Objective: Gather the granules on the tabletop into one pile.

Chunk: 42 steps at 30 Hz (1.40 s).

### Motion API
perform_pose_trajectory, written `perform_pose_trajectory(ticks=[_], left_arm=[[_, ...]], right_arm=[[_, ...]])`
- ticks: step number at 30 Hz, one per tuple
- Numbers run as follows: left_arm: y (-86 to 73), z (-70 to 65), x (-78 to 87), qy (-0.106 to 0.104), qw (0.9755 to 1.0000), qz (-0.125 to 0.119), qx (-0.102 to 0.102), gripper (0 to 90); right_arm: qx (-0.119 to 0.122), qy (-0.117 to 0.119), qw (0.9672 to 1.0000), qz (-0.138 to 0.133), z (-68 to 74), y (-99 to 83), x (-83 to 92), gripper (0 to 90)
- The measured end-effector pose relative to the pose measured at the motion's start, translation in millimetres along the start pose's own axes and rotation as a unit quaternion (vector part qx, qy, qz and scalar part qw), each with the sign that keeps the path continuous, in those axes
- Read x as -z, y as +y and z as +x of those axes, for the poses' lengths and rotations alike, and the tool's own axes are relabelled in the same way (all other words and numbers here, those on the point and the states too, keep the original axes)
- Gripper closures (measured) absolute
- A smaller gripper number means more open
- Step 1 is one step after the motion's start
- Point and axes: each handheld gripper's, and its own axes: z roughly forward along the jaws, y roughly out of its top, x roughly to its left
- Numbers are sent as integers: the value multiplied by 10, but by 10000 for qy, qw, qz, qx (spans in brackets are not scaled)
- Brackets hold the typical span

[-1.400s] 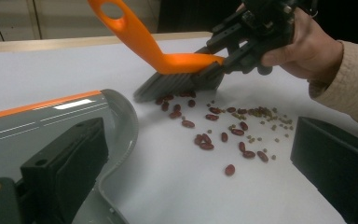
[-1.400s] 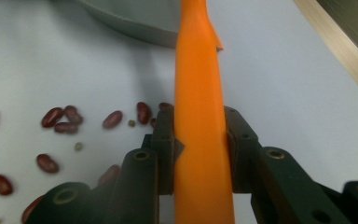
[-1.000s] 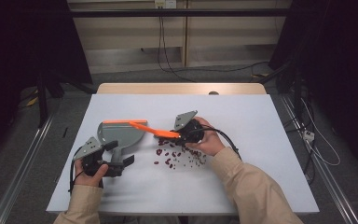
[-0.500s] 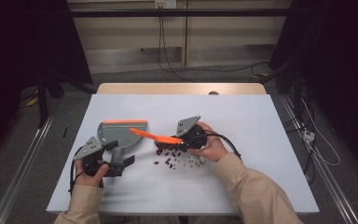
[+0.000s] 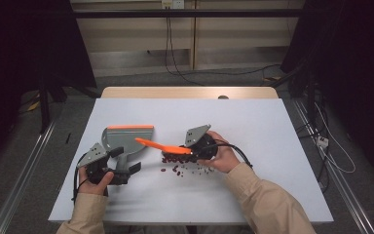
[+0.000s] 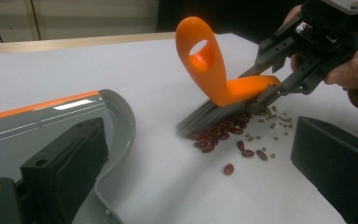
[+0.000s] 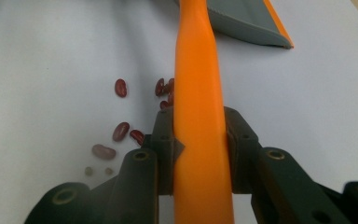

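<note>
The white table [image 5: 272,146] holds a grey dustpan [image 5: 126,139], just beside the beans; the left gripper [image 5: 119,170] has its jaws closed on the dustpan's handle; the right gripper [image 5: 195,152] squeezes the orange brush [image 6: 214,74] tight; its bristles touch the red beans [image 6: 219,135]; a hard sweep could scatter the beans past the pan, or the pan could slide.

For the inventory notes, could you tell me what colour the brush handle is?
Bright orange; the brush handle shows best in the left gripper view.

Orange brush [image 5: 163,145] over scattered red beans [image 5: 185,167], grey dustpan [image 5: 124,139] beside
</note>
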Motion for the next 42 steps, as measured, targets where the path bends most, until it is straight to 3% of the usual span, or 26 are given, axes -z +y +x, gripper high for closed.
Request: perform_pose_trajectory(ticks=[8,15,19,22,25,28,29,33,36,42], left_arm=[[-1,5,-2,-1,10000,2,3,36],[-1,6,-4,-2,10000,1,-1,36],[-1,9,-5,9,10000,4,-2,36],[-2,5,-9,1,10000,8,13,36],[-1,4,-8,-1,10000,2,15,36],[0,6,-5,3,10000,-3,0,36],[0,6,-5,3,10000,-5,2,36],[0,5,-6,8,10000,-2,-4,36],[3,1,-4,5,10000,-4,-7,36],[9,-5,-2,15,10000,-20,-8,36]], right_arm=[[-76,-101,9999,-40,22,18,22,711],[-415,-372,9978,-357,-47,14,78,713],[-829,-513,9934,-608,-97,13,137,713],[-1227,-668,9874,-743,-100,25,165,714],[-1814,-727,9760,-959,-81,48,189,714],[-2245,-890,9643,-1087,-30,86,210,714],[-2400,-936,9594,-1144,-4,94,212,713],[-3098,-976,9351,-1417,119,118,179,713],[-3368,-972,9251,-1460,225,159,126,713],[-3768,-848,9095,-1540,373,245,-24,714]])
